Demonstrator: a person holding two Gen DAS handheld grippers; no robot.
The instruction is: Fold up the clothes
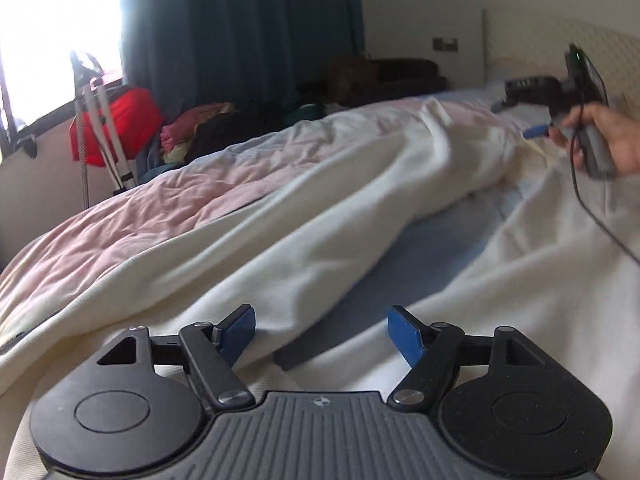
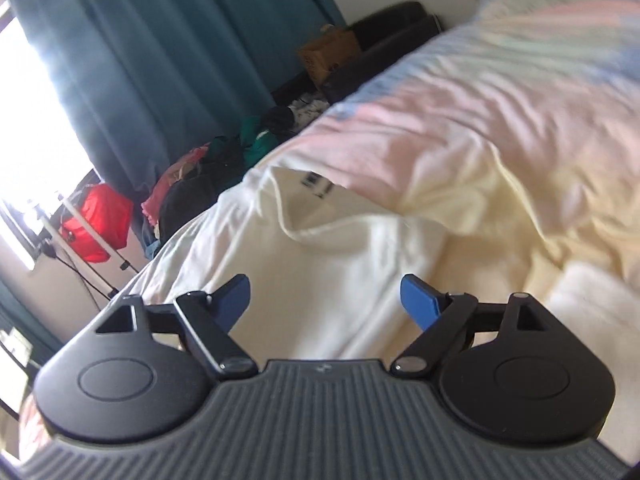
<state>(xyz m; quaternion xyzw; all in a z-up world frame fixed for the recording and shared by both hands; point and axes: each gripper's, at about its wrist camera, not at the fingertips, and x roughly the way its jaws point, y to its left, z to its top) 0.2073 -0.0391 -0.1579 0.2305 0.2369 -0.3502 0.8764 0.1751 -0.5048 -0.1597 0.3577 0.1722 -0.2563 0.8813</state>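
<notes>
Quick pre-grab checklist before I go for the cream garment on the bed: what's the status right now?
1. Left gripper open: ok, nothing between its fingers.
2. Right gripper open: ok, nothing between its fingers.
3. Cream garment lying on the bed: ok, but rumpled, not flat.
4. Garment free of the quilt: not ok, in the right wrist view the quilt covers part of it.
5. Clear edge or corner to grip: cannot tell, the views are blurred.
6. Right gripper's cable away from the garment: cannot tell, it hangs down close to the fabric.
</notes>
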